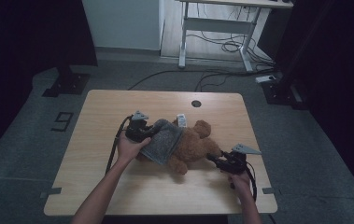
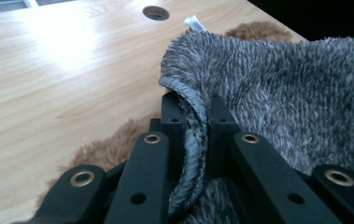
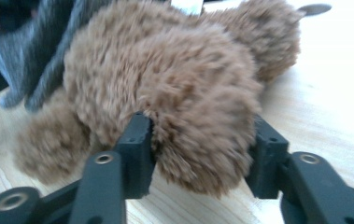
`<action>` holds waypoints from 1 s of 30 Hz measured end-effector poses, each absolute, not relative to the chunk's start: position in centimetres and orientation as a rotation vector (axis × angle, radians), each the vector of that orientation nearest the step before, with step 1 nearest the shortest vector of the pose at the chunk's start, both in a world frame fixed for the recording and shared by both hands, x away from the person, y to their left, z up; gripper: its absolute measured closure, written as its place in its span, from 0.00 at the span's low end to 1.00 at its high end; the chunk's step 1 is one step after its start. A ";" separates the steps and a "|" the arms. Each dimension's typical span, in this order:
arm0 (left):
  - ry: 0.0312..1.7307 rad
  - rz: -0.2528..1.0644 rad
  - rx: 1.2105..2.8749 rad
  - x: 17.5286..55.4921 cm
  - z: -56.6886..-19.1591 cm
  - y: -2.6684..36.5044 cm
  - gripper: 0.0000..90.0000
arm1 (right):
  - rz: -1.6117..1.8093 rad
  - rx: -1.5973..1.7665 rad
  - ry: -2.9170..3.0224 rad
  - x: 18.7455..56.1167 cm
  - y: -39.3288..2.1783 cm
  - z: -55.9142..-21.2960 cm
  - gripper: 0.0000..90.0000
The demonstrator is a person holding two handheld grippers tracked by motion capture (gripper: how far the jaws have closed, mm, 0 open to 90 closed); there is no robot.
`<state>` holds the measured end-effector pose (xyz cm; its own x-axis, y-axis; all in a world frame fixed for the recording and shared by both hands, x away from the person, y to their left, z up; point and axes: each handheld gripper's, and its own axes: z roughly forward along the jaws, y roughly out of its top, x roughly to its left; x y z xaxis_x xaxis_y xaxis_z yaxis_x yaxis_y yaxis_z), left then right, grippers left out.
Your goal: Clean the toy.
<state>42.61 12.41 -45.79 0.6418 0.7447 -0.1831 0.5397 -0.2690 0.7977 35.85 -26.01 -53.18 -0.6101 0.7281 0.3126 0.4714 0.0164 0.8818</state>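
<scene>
A brown teddy bear lies on its side in the middle of the wooden table. A fluffy grey cloth covers its left part. My left gripper is at the cloth's left edge. In the left gripper view this gripper is shut on the cloth's rolled hem. My right gripper points left at the bear's right end. In the right gripper view its jaws stand on either side of a plump bear limb without squeezing it, so I read them as open.
A white tag sticks up behind the bear. A round cable hole sits near the table's far edge. Beyond the table are a white desk frame, loose floor cables and dark stands on both sides.
</scene>
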 end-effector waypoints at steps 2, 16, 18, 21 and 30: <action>0.995 0.264 1.947 42.2 -46.1 12.5 0.90 | 1.699 1.259 1.994 35.6 -26.6 -52.8 0.51; 0.931 0.108 1.935 39.2 -46.8 13.5 0.90 | 1.743 1.170 2.100 36.6 -25.2 -49.9 0.23; 0.924 0.111 1.943 39.0 -46.7 13.5 0.89 | 1.733 1.156 2.153 37.1 -24.0 -50.0 0.22; 0.919 0.109 1.945 38.6 -46.7 13.6 0.89 | 1.687 1.160 2.215 37.6 -22.8 -50.7 0.20; 0.907 0.095 1.925 37.5 -47.3 14.4 0.89 | 1.522 1.130 2.409 37.6 -19.1 -53.2 0.20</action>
<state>37.49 14.40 -47.27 0.7194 0.6270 -0.2990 0.5511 -0.2531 0.7951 37.62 -19.10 -53.24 -0.7259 0.6161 0.3058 0.5407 0.2364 0.8073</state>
